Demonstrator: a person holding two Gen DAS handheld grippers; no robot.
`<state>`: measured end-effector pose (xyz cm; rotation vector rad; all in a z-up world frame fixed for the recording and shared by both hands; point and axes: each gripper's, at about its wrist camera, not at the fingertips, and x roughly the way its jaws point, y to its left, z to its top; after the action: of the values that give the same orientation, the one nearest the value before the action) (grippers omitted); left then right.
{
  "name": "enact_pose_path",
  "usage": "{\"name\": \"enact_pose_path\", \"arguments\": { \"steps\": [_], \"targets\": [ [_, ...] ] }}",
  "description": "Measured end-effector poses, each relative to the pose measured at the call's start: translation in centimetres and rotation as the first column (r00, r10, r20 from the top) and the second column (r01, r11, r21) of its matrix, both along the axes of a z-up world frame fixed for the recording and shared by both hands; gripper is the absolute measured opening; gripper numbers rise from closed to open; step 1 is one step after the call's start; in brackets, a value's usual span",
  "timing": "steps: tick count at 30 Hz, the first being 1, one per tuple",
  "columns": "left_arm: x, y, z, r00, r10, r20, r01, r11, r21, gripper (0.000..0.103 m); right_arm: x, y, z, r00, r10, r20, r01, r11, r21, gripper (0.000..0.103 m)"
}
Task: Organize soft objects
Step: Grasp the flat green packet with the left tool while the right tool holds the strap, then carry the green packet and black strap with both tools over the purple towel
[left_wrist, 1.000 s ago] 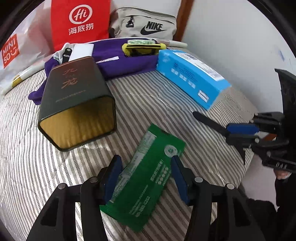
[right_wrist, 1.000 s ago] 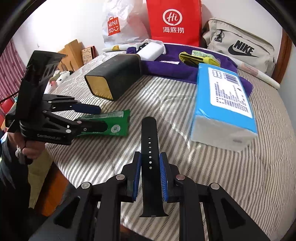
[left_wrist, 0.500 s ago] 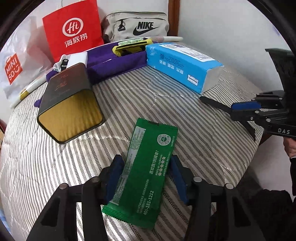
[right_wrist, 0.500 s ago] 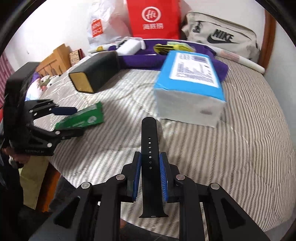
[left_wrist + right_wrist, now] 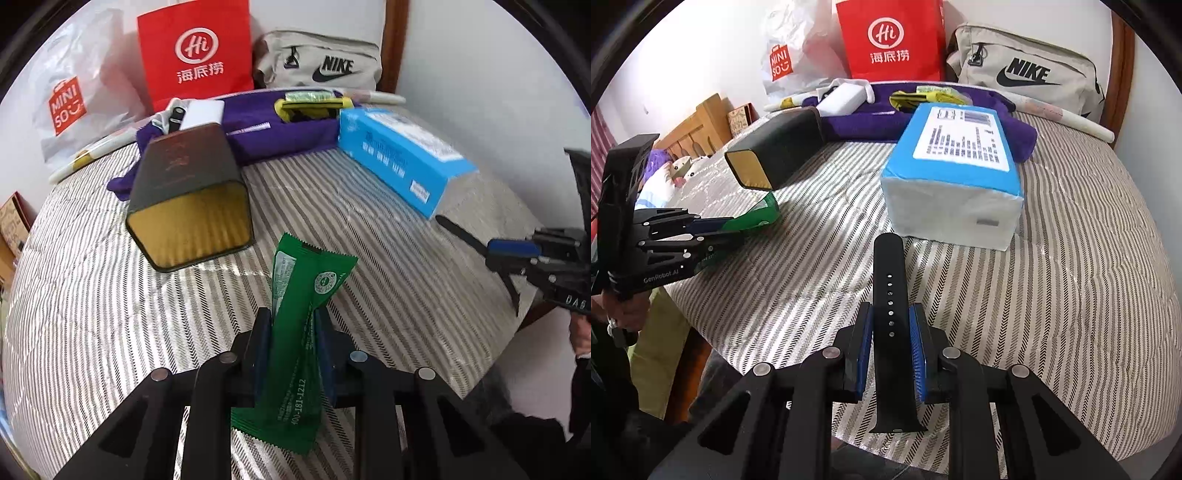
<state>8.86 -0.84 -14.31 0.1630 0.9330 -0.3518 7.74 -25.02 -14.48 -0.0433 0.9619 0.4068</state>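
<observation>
Just inside the bed edge [image 5: 746, 354], left claw [image 5: 291, 332] closing on green packet [image 5: 306, 295]

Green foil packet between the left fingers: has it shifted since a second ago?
Yes. The green foil packet now stands creased and tilted up off the striped bedcover.

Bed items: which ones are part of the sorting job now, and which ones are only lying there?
In hand:
- green packet, left gripper closing on it
- black strap, in right gripper

Lying about:
- blue tissue pack
- dark tin
- purple cloth
- red bag
- Nike bag
</observation>
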Motion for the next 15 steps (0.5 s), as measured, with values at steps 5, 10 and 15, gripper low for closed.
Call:
{"name": "enact_pose_path", "arguments": {
  "steps": [5,10,15],
  "targets": [
    [-0.4,0.4,2.1,0.999,0.023,0.030,-0.023,1.000,-0.010,0.023,-0.5,0.4,1.4,1.000,0.020,0.023,-0.021,0.999,0.032,0.020],
    [-0.3,1.1,4.7,0.995,0.069,0.078,-0.066,0.997,-0.038,0.023,-0.7,1.1,3.1,0.997,0.058,0.054,-0.060,0.997,0.040,0.020],
    [0.3,1.4,6.8,0.989,0.094,0.112,-0.090,0.995,-0.038,0.023,0.0,1.1,5.2,0.994,0.064,0.088,-0.069,0.996,0.056,0.020]
  ]
}}
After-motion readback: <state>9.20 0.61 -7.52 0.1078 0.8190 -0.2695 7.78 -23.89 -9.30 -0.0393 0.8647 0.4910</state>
